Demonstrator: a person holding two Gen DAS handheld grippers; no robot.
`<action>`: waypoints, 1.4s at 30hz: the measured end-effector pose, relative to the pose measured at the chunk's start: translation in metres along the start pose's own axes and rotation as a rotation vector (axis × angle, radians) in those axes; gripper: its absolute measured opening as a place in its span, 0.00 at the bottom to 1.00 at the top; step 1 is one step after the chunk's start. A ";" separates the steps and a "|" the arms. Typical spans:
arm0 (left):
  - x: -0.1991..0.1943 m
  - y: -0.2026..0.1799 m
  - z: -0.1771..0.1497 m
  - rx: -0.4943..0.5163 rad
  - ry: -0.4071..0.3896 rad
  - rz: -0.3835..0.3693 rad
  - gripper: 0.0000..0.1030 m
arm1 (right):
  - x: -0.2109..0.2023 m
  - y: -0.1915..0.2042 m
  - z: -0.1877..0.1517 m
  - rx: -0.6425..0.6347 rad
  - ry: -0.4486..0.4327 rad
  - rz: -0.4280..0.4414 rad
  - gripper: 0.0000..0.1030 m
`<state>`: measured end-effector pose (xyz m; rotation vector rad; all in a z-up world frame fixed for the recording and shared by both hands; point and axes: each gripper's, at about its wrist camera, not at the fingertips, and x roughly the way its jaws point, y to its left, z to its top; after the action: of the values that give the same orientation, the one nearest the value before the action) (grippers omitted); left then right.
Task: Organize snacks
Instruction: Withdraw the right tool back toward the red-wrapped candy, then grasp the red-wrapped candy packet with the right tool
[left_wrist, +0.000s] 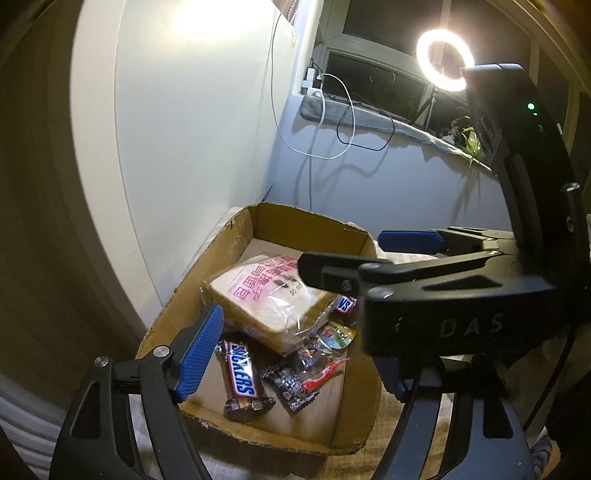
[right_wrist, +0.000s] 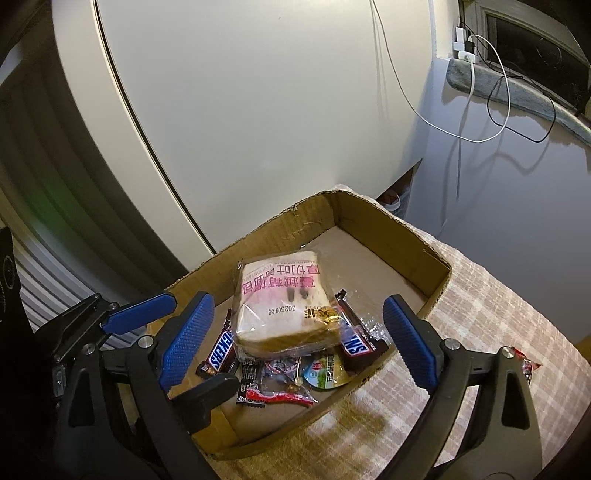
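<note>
Where walls meet, checked cloth.

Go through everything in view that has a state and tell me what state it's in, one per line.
Cardboard box: open-topped, holding snacks.
Bread pack: sealed, lying atop the other snacks.
Snickers bar: wrapped, flat on box floor.
Left gripper: open, empty.
Right gripper: open, empty.
Ring light: on.

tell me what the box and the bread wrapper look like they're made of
Box: looks like plain brown corrugated cardboard, matte; its cut top edges are rough and show fluting. Bread wrapper: seems to be thin clear plastic film, glossy; the bread slice shows through it, it glints and crinkles at the loose end, and pink lettering is printed on it.
</note>
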<state>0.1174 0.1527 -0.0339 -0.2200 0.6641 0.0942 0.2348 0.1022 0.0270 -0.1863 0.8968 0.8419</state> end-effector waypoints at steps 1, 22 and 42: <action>-0.002 0.000 -0.001 -0.001 -0.002 0.001 0.74 | -0.001 0.000 -0.001 -0.001 -0.002 -0.001 0.92; -0.041 -0.008 -0.042 -0.011 -0.010 -0.011 0.74 | -0.078 -0.088 -0.064 0.122 -0.108 -0.178 0.92; -0.037 -0.026 -0.110 -0.019 0.141 -0.012 0.74 | -0.047 -0.174 -0.114 0.222 0.025 -0.308 0.83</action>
<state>0.0267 0.1015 -0.0903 -0.2507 0.8020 0.0738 0.2738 -0.0956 -0.0426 -0.1367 0.9488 0.4519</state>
